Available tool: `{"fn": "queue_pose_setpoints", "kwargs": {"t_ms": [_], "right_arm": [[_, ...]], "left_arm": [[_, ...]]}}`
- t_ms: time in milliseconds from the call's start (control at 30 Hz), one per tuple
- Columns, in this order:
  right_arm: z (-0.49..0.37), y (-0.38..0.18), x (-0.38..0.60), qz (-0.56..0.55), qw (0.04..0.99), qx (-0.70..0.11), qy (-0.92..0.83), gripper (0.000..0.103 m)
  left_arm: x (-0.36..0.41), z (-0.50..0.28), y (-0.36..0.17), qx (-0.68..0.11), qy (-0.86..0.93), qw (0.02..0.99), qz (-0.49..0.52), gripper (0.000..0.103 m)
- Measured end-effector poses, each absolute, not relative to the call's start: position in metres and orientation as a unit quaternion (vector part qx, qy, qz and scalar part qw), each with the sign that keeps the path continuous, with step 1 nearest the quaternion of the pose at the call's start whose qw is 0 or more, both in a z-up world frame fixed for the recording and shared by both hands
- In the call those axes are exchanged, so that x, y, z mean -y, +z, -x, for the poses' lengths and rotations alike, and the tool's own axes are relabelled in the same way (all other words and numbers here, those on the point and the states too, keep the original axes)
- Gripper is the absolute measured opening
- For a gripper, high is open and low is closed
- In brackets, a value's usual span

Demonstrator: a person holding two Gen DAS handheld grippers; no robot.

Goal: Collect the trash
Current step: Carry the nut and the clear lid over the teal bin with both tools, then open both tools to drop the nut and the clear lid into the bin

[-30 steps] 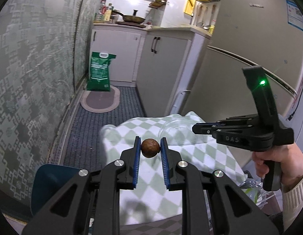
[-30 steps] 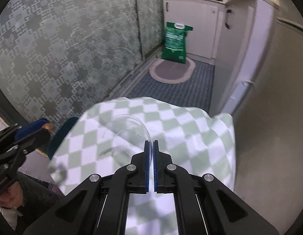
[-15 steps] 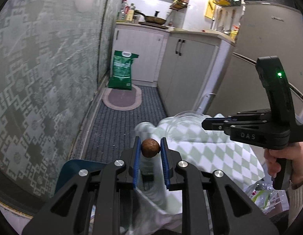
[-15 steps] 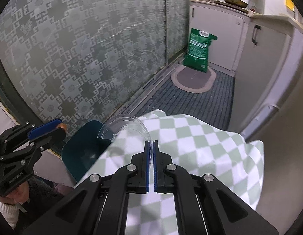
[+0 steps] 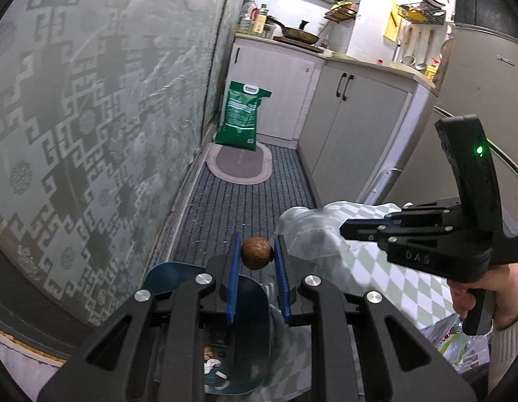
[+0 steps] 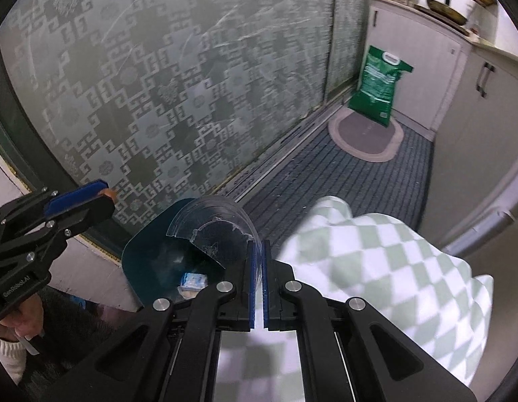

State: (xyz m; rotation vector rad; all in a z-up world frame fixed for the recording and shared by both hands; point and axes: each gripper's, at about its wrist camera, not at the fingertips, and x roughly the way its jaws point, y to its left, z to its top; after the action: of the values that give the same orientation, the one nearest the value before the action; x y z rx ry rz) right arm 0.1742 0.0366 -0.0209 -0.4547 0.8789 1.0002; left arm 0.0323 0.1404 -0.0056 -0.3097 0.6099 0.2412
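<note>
a: left gripper point(image 5: 257, 258)?
b: pinching brown nut point(image 5: 256, 253), above teal bin point(image 5: 178, 274).
a: right gripper point(image 6: 258, 251)?
b: clamped on clear plastic cup point(image 6: 213, 224), over bin rim beside checkered tablecloth point(image 6: 376, 261).

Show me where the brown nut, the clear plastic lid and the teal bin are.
brown nut point(image 5: 255, 253), left wrist view, middle of its round shell.
clear plastic lid point(image 6: 218, 231), right wrist view, its see-through dome.
teal bin point(image 6: 148, 251), right wrist view, its inner wall.
</note>
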Motion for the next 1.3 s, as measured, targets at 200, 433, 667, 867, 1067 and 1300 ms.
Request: {"fn": "queue_pose_setpoints", "kwargs": {"t_ms": [200, 433, 667, 867, 1067, 1300], "right_arm": [[-0.162, -0.038, -0.073, 0.236, 0.74, -0.417, 0.472, 0.003], [-0.153, -0.061, -0.103, 0.263, 0.712, -0.447, 0.474, 0.003], [-0.149, -0.074, -0.118, 0.258, 0.694, -0.472, 0.478, 0.013], [-0.148, -0.075, -0.122, 0.252, 0.688, -0.48, 0.483, 0.02], [-0.145, -0.074, -0.119, 0.253, 0.679, -0.487, 0.488, 0.023], [-0.143, -0.07, -0.114, 0.255, 0.678, -0.489, 0.486, 0.027]], "left_arm": [[-0.158, -0.025, -0.015, -0.314, 0.131, 0.927, 0.156, 0.022], [-0.182, -0.022, -0.039, -0.359, 0.14, 0.906, 0.174, 0.022], [-0.197, -0.023, -0.06, -0.395, 0.143, 0.887, 0.19, 0.022], [-0.206, -0.025, -0.083, -0.437, 0.144, 0.865, 0.201, 0.022], [-0.209, -0.03, -0.105, -0.477, 0.144, 0.843, 0.202, 0.022], [-0.206, -0.037, -0.125, -0.513, 0.14, 0.824, 0.196, 0.022]]}}
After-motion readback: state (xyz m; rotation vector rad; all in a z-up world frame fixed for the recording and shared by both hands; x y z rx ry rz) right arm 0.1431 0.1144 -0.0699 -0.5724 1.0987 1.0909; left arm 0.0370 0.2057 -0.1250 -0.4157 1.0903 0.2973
